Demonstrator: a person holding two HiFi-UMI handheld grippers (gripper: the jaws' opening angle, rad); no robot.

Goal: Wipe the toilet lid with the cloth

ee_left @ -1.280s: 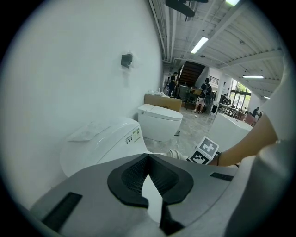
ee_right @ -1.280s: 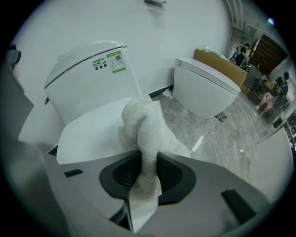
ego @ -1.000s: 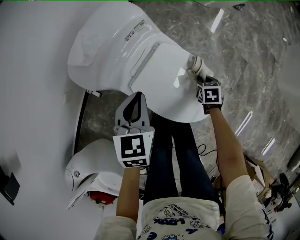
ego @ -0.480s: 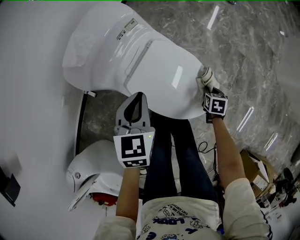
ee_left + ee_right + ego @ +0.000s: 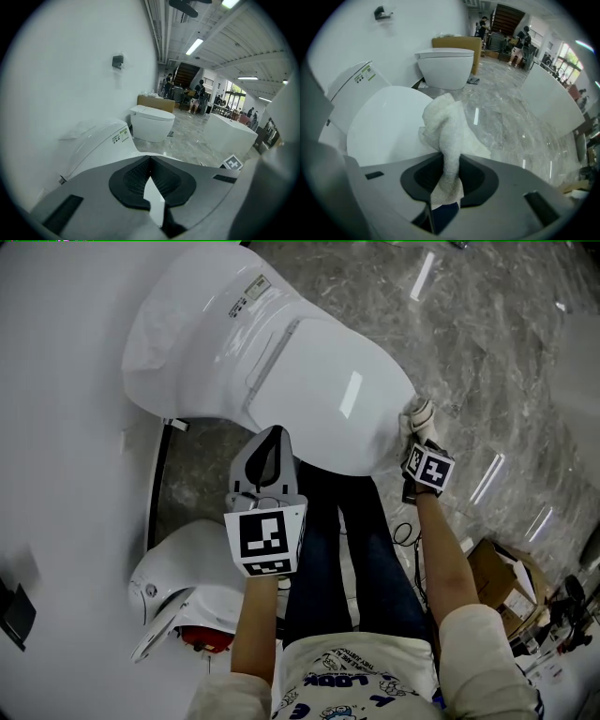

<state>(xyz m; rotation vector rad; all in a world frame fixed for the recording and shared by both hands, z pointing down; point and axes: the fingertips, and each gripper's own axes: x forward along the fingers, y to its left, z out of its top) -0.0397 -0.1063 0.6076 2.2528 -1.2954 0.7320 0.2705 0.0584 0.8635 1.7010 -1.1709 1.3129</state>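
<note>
Our left gripper (image 5: 273, 434) hung over the gap between the two toilets. Its jaws were brought together, ribbed black pads (image 5: 139, 174) meeting at the tip with nothing between them. It touched nothing.

To its right lay the toilet lid (image 5: 319, 390), closed, smooth, glossy white and oval. In the head view its long axis ran from the hinge end at upper left to the rounded front at lower right.

At that front edge, on its right side, our right gripper (image 5: 416, 434) held the cloth (image 5: 418, 415). The jaws were clamped on a narrow waist of it, the dark pads (image 5: 471, 176) pressing from both sides. The cloth (image 5: 445, 124) was white, nubbly and crumpled. It bunched out ahead of the jaws along their line, with a short tail poking back behind the pads. The bunch seemed to rest against the lid's rim (image 5: 423, 101).

Farther right spread the floor (image 5: 497, 343), grey veined stone with a polished shine.
</note>
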